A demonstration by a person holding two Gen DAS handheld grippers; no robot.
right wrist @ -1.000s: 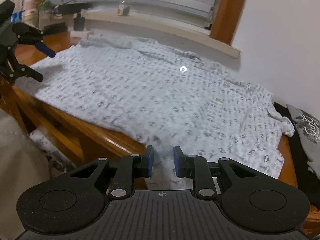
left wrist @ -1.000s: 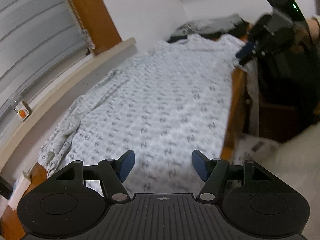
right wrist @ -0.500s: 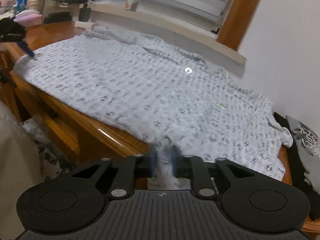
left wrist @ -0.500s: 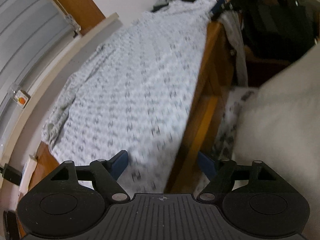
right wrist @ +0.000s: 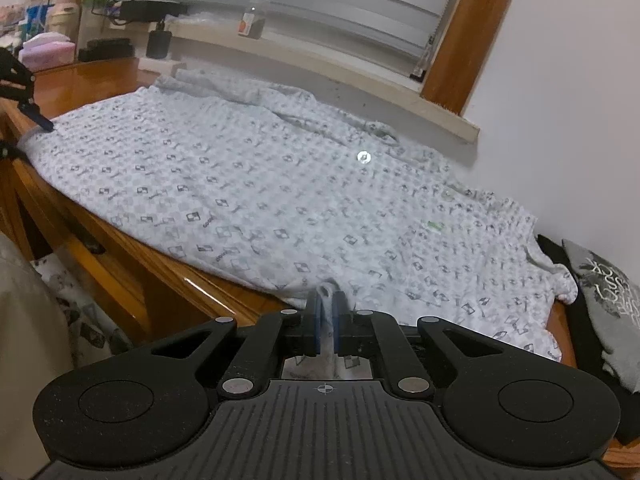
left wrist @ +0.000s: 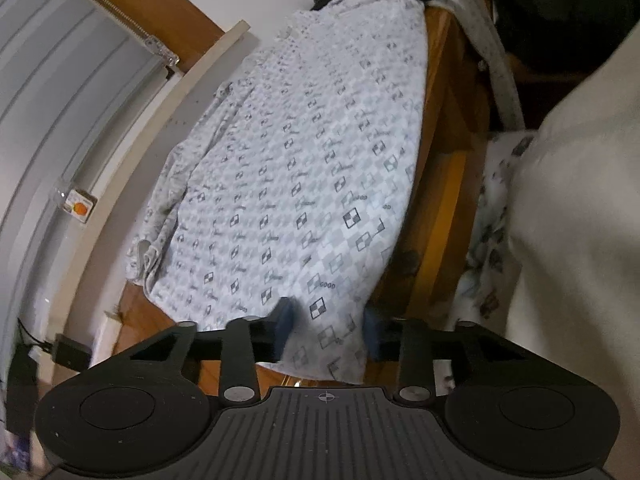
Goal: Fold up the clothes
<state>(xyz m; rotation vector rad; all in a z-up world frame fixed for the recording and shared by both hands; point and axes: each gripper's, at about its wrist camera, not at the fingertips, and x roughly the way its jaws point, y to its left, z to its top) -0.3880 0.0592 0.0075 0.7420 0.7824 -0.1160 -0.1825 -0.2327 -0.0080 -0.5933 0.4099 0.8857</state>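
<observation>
A white shirt with a grey checker print (right wrist: 248,184) lies spread flat over a wooden table (right wrist: 132,256). My right gripper (right wrist: 327,320) is shut on a pinch of the shirt's near edge, and a fold of cloth stands up between its blue pads. In the left wrist view the same shirt (left wrist: 304,168) runs away along the table. Its hem corner hangs over the table edge between the fingers of my left gripper (left wrist: 328,326), which is open and straddles that corner. The left gripper's fingers (right wrist: 38,120) also show at the shirt's far left end.
A window sill (right wrist: 360,84) with blinds runs behind the table, with a small bottle (right wrist: 252,20) and a black adapter (right wrist: 158,42) on it. A dark grey garment (right wrist: 604,292) lies right of the shirt. A person's pale clothing (left wrist: 580,240) fills the right side.
My right gripper has closed onto the shirt's near edge. My left gripper has dropped and swung to the shirt's hem corner at the table edge, its fingers narrowing around the cloth.
</observation>
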